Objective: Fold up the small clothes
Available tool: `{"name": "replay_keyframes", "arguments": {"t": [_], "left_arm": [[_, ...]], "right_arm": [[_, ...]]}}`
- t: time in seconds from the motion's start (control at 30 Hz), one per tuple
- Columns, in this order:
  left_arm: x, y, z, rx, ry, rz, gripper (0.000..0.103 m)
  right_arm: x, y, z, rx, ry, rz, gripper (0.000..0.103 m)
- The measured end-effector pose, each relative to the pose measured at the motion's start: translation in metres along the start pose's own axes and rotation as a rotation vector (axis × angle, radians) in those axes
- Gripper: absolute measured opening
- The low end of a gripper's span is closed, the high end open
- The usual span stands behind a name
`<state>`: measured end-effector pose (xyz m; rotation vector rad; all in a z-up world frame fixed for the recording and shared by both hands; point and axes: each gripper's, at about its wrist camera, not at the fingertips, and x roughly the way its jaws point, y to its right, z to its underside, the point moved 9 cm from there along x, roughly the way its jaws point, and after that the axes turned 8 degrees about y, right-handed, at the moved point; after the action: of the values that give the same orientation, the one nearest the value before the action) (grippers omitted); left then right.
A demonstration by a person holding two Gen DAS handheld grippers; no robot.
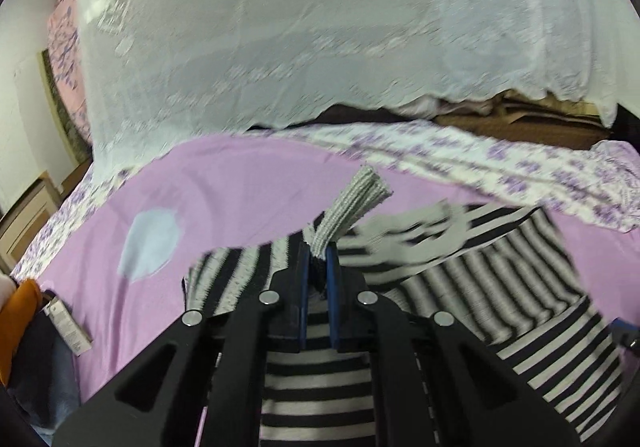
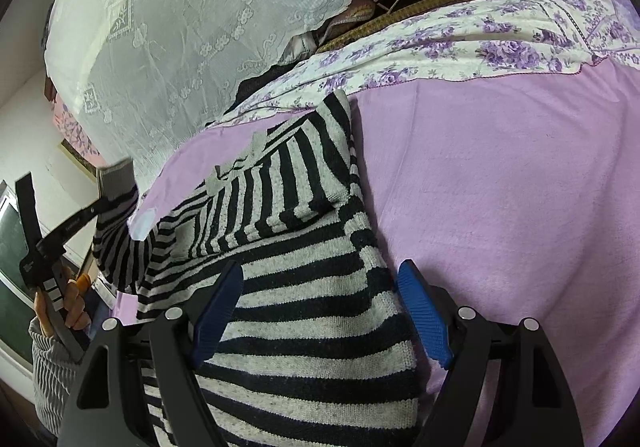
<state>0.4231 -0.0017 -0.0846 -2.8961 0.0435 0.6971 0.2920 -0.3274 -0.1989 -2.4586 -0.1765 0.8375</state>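
A small black-and-grey striped sweater (image 2: 304, 287) lies on a pink sheet (image 2: 500, 187); it also shows in the left wrist view (image 1: 500, 287). One sleeve lies folded across the body (image 2: 280, 187). My left gripper (image 1: 318, 259) is shut on the other sleeve's grey ribbed cuff (image 1: 352, 203) and holds it lifted above the sweater; it shows at the left of the right wrist view (image 2: 106, 203). My right gripper (image 2: 320, 279) is open, its blue pads (image 2: 424, 311) straddling the sweater's body low over the fabric.
A white lace cover (image 2: 200, 27) drapes over a pile behind the bed. A floral purple bedspread (image 2: 480, 43) lies along the sheet's far edge. A pale round patch (image 1: 150, 243) marks the sheet. An orange item (image 1: 18, 311) and a small box (image 1: 68, 327) lie at the left.
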Motion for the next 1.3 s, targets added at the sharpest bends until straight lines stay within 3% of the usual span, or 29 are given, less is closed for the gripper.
{"name": "replay_keyframes", "arguments": {"t": [0.2,0.37,0.67,0.7,0.77,0.8,0.83,0.9,0.97,1.07,1.13,1.3], "left_arm": [[-0.006,0.08,-0.009,0.011,0.027,0.11,0.007],[0.009,0.135,0.01,0.031,-0.019,0.164,0.007],[0.042,0.178,0.066,0.098,-0.138,0.177,0.011],[0.042,0.178,0.068,0.095,-0.142,0.185,0.014],[0.035,0.176,0.065,0.087,-0.131,0.196,0.04],[0.029,0.173,0.06,0.083,-0.11,0.193,0.071],[0.022,0.168,0.055,0.083,-0.08,0.179,0.095],[0.002,0.16,0.046,0.112,-0.014,0.175,0.098],[-0.01,0.152,0.046,0.162,-0.014,0.183,0.098],[-0.023,0.123,0.048,0.222,0.005,0.119,0.098],[-0.024,0.094,0.054,0.239,-0.003,0.06,0.098],[-0.004,0.012,0.076,0.122,-0.11,-0.051,0.098]], "right_arm": [[-0.005,0.006,-0.005,0.046,0.014,-0.01,0.08],[-0.006,0.012,-0.009,0.075,0.022,-0.011,0.08],[-0.007,0.018,-0.013,0.103,0.032,-0.012,0.08],[-0.007,0.019,-0.013,0.105,0.032,-0.013,0.08],[-0.008,0.019,-0.013,0.104,0.032,-0.014,0.08],[-0.008,0.019,-0.013,0.103,0.032,-0.016,0.08],[-0.007,0.018,-0.013,0.101,0.032,-0.017,0.08],[-0.008,0.015,-0.012,0.101,0.034,-0.032,0.08],[-0.01,0.01,-0.013,0.102,0.037,-0.071,0.08],[-0.014,-0.003,-0.014,0.088,0.043,-0.124,0.079],[-0.016,-0.014,-0.014,0.071,0.04,-0.156,0.072],[-0.005,-0.045,-0.025,0.058,0.024,-0.186,0.058]]}}
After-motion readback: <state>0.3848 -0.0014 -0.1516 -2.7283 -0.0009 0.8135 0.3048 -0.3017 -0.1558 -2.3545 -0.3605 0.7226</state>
